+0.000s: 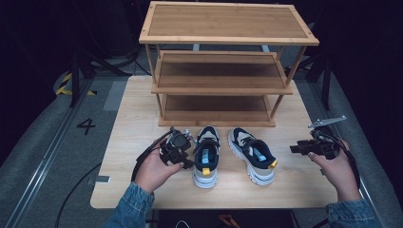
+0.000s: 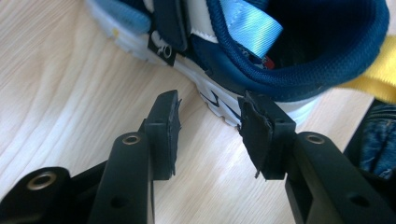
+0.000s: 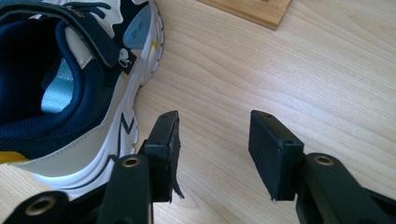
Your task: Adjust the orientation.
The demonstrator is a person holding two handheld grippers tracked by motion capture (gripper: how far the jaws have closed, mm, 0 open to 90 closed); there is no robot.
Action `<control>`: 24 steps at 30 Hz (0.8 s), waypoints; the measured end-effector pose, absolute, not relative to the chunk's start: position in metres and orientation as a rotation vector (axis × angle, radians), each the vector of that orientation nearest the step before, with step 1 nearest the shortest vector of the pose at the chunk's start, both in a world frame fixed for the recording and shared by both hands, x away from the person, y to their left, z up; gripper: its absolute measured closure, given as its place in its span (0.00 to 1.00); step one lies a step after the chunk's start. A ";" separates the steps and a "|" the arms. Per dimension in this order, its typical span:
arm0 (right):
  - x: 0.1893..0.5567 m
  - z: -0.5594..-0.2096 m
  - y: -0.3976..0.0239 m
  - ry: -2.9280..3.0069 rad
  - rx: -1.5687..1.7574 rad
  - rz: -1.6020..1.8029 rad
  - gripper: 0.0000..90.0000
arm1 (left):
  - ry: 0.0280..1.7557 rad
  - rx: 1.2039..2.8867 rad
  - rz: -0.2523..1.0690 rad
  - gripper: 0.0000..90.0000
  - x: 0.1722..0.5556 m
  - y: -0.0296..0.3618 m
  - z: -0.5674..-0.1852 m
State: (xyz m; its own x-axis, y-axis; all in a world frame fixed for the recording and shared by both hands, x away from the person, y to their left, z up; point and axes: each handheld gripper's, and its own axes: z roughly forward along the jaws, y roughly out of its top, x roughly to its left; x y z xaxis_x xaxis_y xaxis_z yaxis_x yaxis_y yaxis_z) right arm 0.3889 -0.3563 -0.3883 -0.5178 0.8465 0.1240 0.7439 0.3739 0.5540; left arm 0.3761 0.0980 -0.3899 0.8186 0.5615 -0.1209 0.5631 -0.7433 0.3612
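Sitting side by side on the pale wooden tabletop point(image 1: 138, 142), the two navy-and-cream sneakers with white soles and yellow heel tabs are the things in hand. The left sneaker point(image 1: 207, 156) lies at about 6 o'clock from the three-tier bamboo shoe rack point(image 1: 223, 66), toe toward it; the right sneaker point(image 1: 252, 154) lies just beside it at 3 o'clock, angled slightly.

The left gripper point(image 1: 186, 142) stands at 9 o'clock of the left sneaker, very near its side. In the left gripper view its fingers point(image 2: 166, 133) are partly open with bare wood between them — the sneaker's sole point(image 2: 219, 100) runs just past their tips, one pad close to it, though I cannot tell whether it touches. Nothing is gripped. The right gripper point(image 1: 297, 148) hovers at 3 o'clock of the right sneaker, apart from it; in the right gripper view its fingers point(image 3: 275, 151) are likewise partly open on nothing, with the sneaker point(image 3: 70, 88) off to the side.

As I judge it, the work has barely started: both sneakers are on the tabletop, all three shelves of the rack look bare, and each grasp, lift and placement is left to do.

The lowest shelf is deep in shadow, the rack's back legs are hidden, and both sneakers are cut off in the gripper views.
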 end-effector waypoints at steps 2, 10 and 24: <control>0.388 -0.388 -0.357 2.450 1.436 0.841 0.60 | 0.823 2.623 -0.016 0.63 0.376 0.094 -0.390; 0.385 -0.387 -0.363 2.433 1.448 0.847 0.60 | 0.858 2.612 -0.020 0.56 0.375 0.100 -0.380; 0.385 -0.388 -0.356 2.452 1.427 0.823 0.60 | 0.678 2.484 -0.011 0.52 0.353 0.079 -0.348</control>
State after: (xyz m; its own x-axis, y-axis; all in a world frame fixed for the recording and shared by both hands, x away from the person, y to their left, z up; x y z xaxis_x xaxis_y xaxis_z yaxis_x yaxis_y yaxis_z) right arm 0.3849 -0.3565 -0.3881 -0.5199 0.8468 0.1120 0.7430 0.3836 0.5484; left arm 0.3528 0.0791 -0.3477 0.8721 0.4660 -0.1491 0.4706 -0.7156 0.5162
